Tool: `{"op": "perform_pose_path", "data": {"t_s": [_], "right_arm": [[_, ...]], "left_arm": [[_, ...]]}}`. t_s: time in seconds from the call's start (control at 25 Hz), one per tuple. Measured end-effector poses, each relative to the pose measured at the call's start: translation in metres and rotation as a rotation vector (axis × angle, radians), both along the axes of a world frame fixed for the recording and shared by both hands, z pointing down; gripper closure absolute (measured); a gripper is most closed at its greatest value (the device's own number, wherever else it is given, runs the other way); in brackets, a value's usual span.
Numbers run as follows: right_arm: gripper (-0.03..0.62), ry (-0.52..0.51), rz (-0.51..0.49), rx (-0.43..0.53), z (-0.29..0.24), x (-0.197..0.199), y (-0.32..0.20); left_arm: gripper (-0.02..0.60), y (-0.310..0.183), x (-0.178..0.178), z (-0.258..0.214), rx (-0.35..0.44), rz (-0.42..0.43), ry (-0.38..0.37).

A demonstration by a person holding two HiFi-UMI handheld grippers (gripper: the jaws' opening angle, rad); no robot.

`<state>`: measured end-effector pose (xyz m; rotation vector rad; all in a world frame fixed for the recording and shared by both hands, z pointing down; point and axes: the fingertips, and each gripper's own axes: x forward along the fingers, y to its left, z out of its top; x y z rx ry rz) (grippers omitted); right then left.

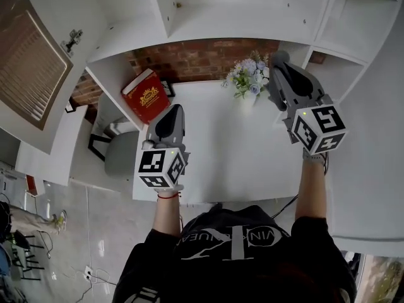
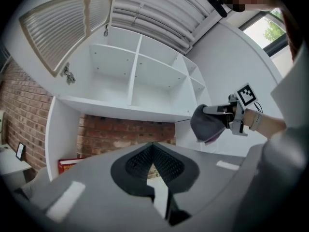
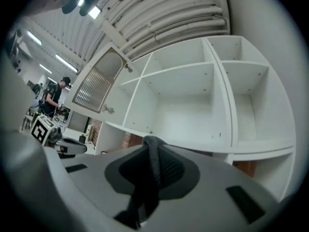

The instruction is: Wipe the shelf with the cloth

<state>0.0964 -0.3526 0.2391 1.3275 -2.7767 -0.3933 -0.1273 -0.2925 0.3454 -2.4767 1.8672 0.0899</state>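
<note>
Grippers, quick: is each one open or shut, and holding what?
Left gripper: closed, empty.
Right gripper: closed on the grey cloth.

Matt grey plastic on my right hand-held gripper (image 3: 149,142), black ribbed pads (image 3: 172,170). The cloth (image 3: 154,166): soft matt grey fabric. The shelf (image 3: 193,98): smooth white board, low sheen. Rough red brick wall (image 1: 202,59) at 12 o'clock; book (image 1: 146,96) at 10 o'clock, glossy cover.

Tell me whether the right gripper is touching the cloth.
Touching. The right gripper view shows the cloth pinched in the right gripper, between its jaws.
</note>
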Motion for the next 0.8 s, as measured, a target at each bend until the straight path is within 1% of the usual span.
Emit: {"op": "perform_pose_path", "data": {"t_s": [0.2, 0.44, 0.6, 0.68, 0.8], "right_arm": [[0.534, -0.001, -0.034, -0.089, 0.049, -0.006, 0.010], [0.534, 0.015, -0.083, -0.135, 0.092, -0.018, 0.032], [0.534, -0.005, -0.116, -0.187, 0.116, -0.026, 0.044], [0.534, -0.013, -0.123, -0.200, 0.124, -0.027, 0.047], [0.534, -0.011, -0.121, -0.211, 0.136, -0.027, 0.052]], "left_arm": [[0.571, 0.017, -0.020, 0.015, 0.006, -0.077, 0.002], [0.571, 0.039, -0.046, 0.037, -0.007, -0.152, 0.008], [0.571, 0.050, -0.065, 0.049, -0.013, -0.199, 0.009], [0.571, 0.054, -0.070, 0.054, -0.019, -0.208, 0.014], [0.571, 0.059, -0.072, 0.059, -0.016, -0.200, 0.005]]}}
